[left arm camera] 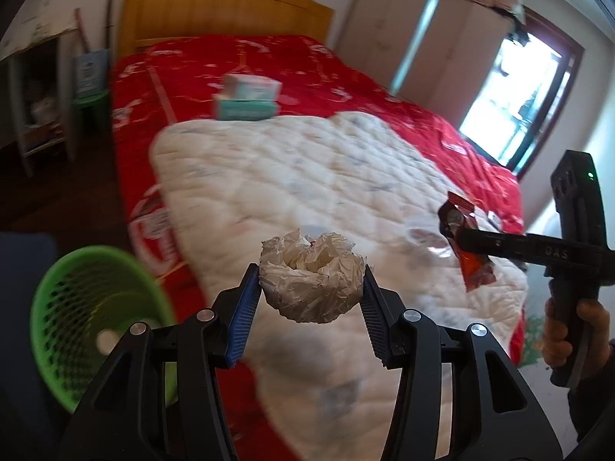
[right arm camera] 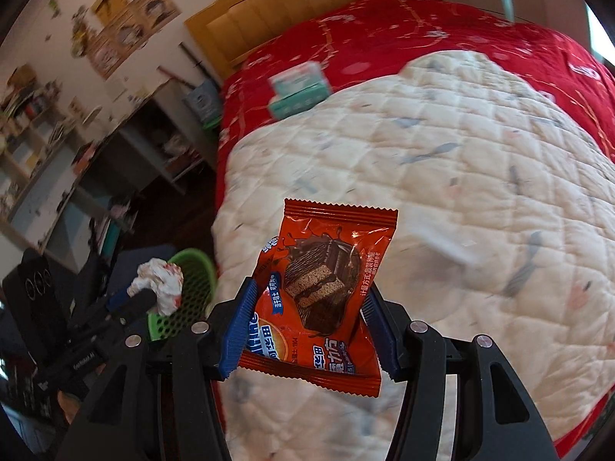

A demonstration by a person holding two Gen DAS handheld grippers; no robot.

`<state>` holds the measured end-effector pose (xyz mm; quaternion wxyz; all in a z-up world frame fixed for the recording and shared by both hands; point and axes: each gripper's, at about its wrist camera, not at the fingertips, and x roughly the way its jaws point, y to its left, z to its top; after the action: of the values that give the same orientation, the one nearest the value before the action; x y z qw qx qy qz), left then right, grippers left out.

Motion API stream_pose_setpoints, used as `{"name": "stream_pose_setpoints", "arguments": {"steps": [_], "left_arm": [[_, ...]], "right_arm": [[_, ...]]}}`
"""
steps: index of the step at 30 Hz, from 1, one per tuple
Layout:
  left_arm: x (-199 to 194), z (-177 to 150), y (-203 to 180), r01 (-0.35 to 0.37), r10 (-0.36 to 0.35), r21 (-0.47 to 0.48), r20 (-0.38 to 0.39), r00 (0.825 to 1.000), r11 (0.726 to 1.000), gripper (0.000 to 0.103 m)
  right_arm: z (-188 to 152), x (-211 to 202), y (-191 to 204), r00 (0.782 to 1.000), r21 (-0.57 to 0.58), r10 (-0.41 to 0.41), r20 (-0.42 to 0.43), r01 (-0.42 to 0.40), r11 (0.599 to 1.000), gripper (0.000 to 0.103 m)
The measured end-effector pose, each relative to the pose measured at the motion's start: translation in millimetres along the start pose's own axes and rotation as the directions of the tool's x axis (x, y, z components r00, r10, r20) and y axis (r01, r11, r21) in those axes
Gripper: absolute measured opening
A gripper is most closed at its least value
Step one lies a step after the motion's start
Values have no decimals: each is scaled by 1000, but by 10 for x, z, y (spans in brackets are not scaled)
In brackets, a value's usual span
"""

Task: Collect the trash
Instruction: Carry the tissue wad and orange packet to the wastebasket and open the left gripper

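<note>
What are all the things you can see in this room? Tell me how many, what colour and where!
Crumpled paper: one, white, held in the left gripper.
Snack wrapper: one, orange, held in the right gripper.
Basket: one, green, on the floor beside the bed.
Boxes: two, teal and white, stacked on the bedspread.
Quilt: one, white, over the bedspread.
Bedspread: one, red.
Headboard: one, yellow wood.
Left gripper: black, blue pads.
Right gripper: black, blue pads.
</note>
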<state>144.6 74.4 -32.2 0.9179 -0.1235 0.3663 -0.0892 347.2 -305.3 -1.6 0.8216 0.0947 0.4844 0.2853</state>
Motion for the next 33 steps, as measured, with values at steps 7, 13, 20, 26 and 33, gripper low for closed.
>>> {"name": "stream_pose_setpoints", "arguments": {"steps": [7, 13, 20, 26, 33], "left_arm": [[-428, -248, 634, -132, 133, -69, 14, 991, 989, 50], [-622, -418, 1144, -227, 229, -143, 0, 973, 963, 51], [-623, -537, 1566, -293, 291, -216, -41, 956, 932, 55], [-547, -633, 1768, -309, 303, -265, -65, 951, 913, 73], [-664, -730, 1843, -316, 313, -292, -57, 948, 903, 73]], "right_arm": [[-172, 247, 645, 998, -94, 41, -41, -44, 995, 54], [-265, 420, 1076, 995, -169, 63, -75, -74, 983, 54], [-290, 619, 1308, 991, -198, 76, -111, -97, 975, 54], [-311, 778, 1454, 987, -214, 87, -138, -115, 970, 54], [-328, 938, 1598, 981, -226, 100, -166, -137, 964, 54]]}}
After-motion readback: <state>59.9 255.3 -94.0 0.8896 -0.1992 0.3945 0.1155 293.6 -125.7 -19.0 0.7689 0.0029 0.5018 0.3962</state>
